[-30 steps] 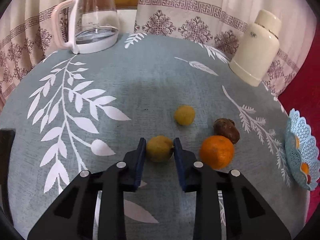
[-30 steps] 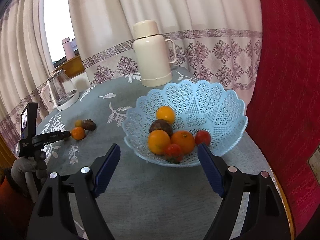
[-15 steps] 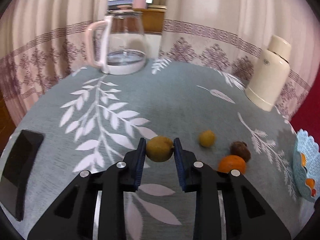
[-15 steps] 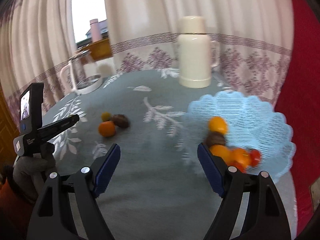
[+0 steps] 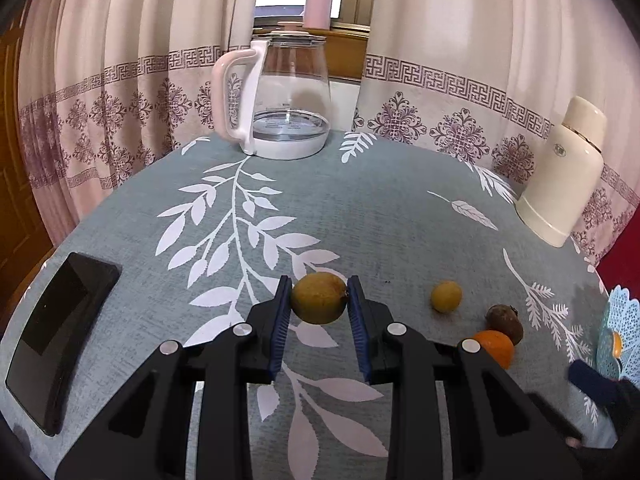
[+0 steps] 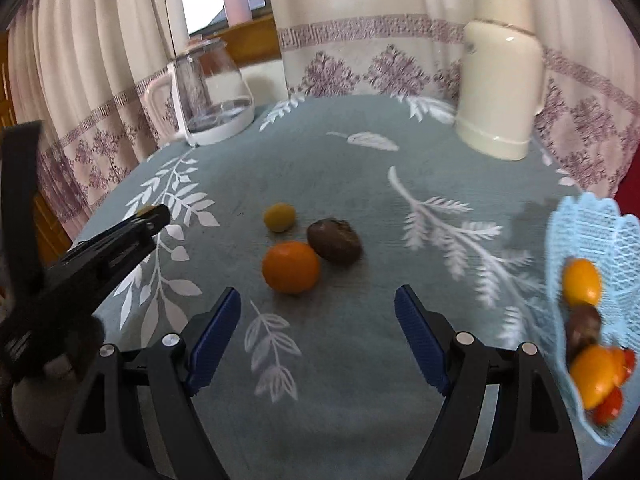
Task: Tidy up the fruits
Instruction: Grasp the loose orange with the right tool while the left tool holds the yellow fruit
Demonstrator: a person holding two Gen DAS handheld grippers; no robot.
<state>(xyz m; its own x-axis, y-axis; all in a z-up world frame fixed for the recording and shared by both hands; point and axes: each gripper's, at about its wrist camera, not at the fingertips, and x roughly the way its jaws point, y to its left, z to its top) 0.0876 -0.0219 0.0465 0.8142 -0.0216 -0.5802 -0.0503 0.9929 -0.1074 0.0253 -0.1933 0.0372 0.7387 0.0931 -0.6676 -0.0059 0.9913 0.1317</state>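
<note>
A round yellow-green fruit (image 5: 319, 298) is clamped in the left tool (image 5: 319, 312), lifted off the grey leaf-patterned surface (image 5: 360, 208). It could be squeezed out sideways. The right tool (image 6: 318, 334) is held wide and empty near the orange (image 6: 291, 267); both tools might collide toward the blue lattice basket (image 6: 592, 236).

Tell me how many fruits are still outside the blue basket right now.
4. A yellow-green fruit is clamped in the left gripper. On the tablecloth: a small yellow fruit, an orange and a brown fruit touching it. None seems hidden.
</note>
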